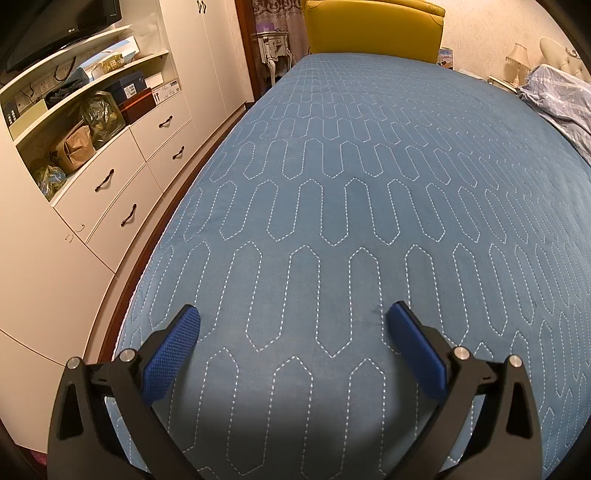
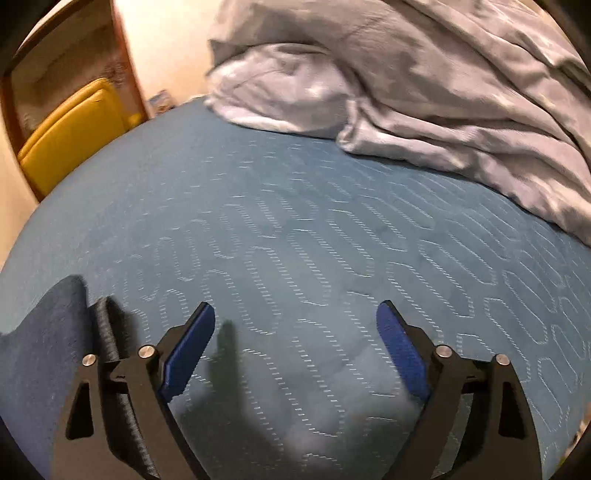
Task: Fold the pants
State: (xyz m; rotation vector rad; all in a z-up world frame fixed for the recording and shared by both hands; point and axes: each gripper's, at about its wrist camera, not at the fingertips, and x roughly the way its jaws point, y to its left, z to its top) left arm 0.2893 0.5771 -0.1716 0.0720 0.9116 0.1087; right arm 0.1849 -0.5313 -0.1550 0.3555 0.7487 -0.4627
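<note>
The left gripper [image 1: 293, 317] sits nearest the left wrist camera, its blue-padded fingers [image 1: 171, 354] spread wide apart with nothing between them, angled down over the bed [image 1: 332, 192]. The bed carries a blue quilted cover stitched in white elongated hexagons. To the left of the bed stands a white cabinet [image 1: 122, 199] with drawers and open shelves holding boxes and bags; a yellow headboard [image 1: 373, 27] closes the far end. In the right wrist view, which is motion-blurred, the right gripper [image 2: 295, 317] likewise stands with its jaws apart and nothing between them, above the cover. The pants [image 2: 48, 354], a dark blue garment with a ribbed band, lie on the bed at the lower left of that view, beside and partly behind the left finger of the right gripper. A rumpled light blue duvet [image 2: 443, 92] is heaped at the upper right.
</note>
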